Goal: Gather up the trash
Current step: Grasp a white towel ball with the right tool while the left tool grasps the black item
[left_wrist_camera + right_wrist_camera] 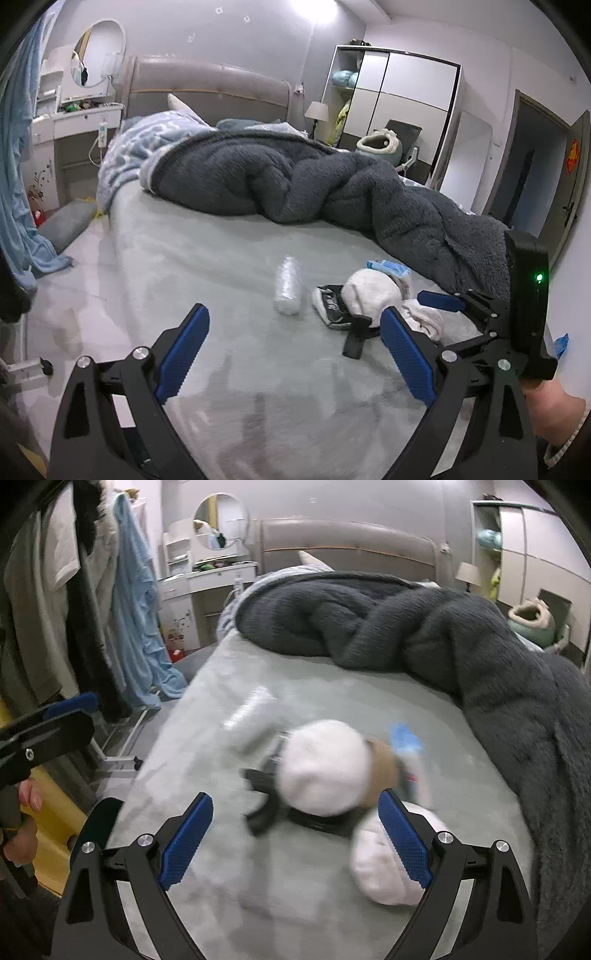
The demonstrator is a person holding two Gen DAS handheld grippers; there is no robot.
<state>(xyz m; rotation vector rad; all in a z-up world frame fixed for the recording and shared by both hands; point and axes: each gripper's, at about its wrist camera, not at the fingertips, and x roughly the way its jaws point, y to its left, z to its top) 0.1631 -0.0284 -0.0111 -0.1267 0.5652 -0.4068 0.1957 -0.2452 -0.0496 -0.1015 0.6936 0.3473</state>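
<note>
Both the left claw (295, 354) and the right claw (295, 834) are held wide apart, empty. A crushed plastic bottle (288, 286) is seen lying on the bed (221, 251), beside white socks (369, 295).

Crushed clear bottle (288, 286) lying on bed, beside white wad (369, 295).

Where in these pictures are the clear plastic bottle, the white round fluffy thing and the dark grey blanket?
Plastic bottle (288, 286): left wrist view, middle of its crinkled body.
White fluffy thing (325, 766): right wrist view, centre of its rounded top.
Dark grey blanket (258, 177): left wrist view, middle of the bunched folds.
</note>
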